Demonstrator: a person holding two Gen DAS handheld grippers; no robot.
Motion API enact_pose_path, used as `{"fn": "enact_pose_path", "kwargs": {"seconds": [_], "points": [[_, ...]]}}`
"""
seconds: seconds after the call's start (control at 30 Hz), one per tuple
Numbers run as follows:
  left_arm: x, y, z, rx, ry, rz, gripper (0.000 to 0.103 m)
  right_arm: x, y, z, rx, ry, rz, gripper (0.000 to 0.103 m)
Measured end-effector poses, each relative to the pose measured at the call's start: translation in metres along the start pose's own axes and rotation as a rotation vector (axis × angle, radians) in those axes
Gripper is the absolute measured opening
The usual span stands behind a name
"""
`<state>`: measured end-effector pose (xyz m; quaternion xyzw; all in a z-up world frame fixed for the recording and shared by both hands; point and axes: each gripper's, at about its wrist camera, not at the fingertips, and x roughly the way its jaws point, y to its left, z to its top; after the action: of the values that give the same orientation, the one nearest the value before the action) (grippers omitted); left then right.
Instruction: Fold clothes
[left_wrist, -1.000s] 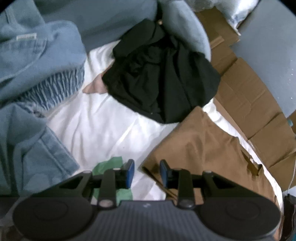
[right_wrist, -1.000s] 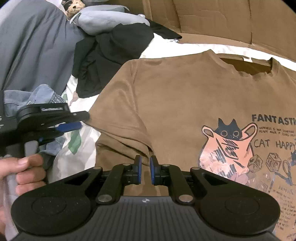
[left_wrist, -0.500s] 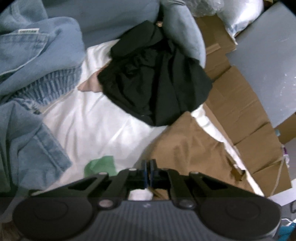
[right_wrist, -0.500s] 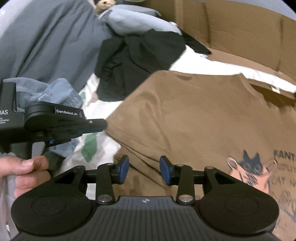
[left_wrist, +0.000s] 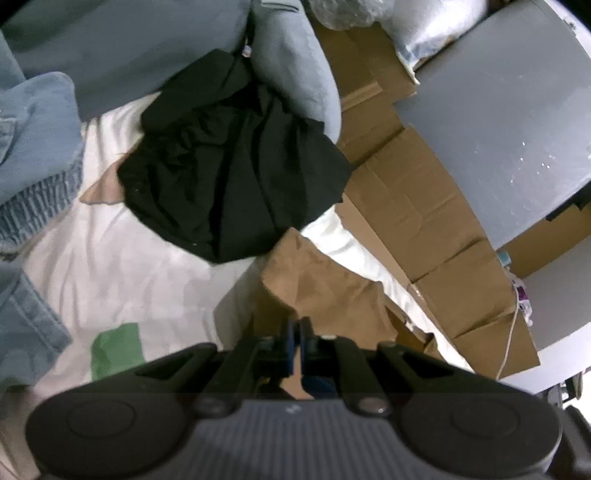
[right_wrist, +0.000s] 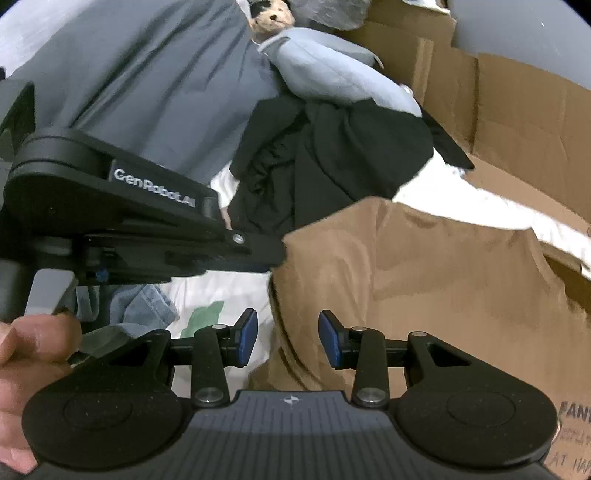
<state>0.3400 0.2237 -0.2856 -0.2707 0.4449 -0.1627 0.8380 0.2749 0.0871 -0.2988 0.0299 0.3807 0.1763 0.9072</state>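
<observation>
The left gripper (left_wrist: 295, 334) is pinching an edge of the brown T-shirt (right_wrist: 424, 280), its jaws pressed together on the cloth, and in the right wrist view the tip of this gripper is meeting the shirt's left edge, which is standing raised off the bed. The right gripper (right_wrist: 288, 338) is hanging over the shirt's near edge with its jaws partly apart; brown cloth is lying below the gap, and the blue pads (right_wrist: 246, 338) are touching nothing. The person's hand (right_wrist: 33, 373) is gripping the left tool's handle at the left of the right wrist view. The shirt is lying on a white bed sheet (left_wrist: 122, 266), with part of a printed design showing at its lower right. Beyond the shirt a crumpled black garment (left_wrist: 229, 177) is resting on the sheet, partly under a pale blue cushion (left_wrist: 295, 70). Denim clothing (left_wrist: 33, 147) is piled to the left, a green patch (left_wrist: 116, 350) is showing on the sheet, and flattened cardboard (left_wrist: 413, 206) is running along the bed's far side. A stuffed toy (right_wrist: 273, 16) is sitting above the cushion.
</observation>
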Motion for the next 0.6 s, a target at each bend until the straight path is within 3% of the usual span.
{"fn": "enact_pose_path", "kwargs": {"seconds": [0.23, 0.27, 0.33, 0.43, 0.6], "points": [[0.007, -0.011, 0.0, -0.015, 0.037, -0.057, 0.003, 0.008, -0.002, 0.008, -0.032, -0.026, -0.017, 0.043], [0.007, -0.013, 0.001, -0.004, 0.041, -0.06, 0.004, 0.009, -0.003, 0.009, -0.036, -0.032, -0.018, 0.041], [0.007, -0.018, 0.001, 0.018, 0.048, -0.066, 0.007, 0.012, -0.008, 0.01, -0.03, -0.034, -0.016, 0.01], [0.007, -0.023, 0.007, 0.055, 0.039, -0.028, 0.014, 0.01, -0.019, 0.011, -0.001, -0.052, -0.023, 0.003], [0.014, -0.03, 0.021, 0.106, 0.034, 0.04, 0.034, 0.004, -0.041, 0.011, 0.059, -0.071, -0.018, 0.003]]}}
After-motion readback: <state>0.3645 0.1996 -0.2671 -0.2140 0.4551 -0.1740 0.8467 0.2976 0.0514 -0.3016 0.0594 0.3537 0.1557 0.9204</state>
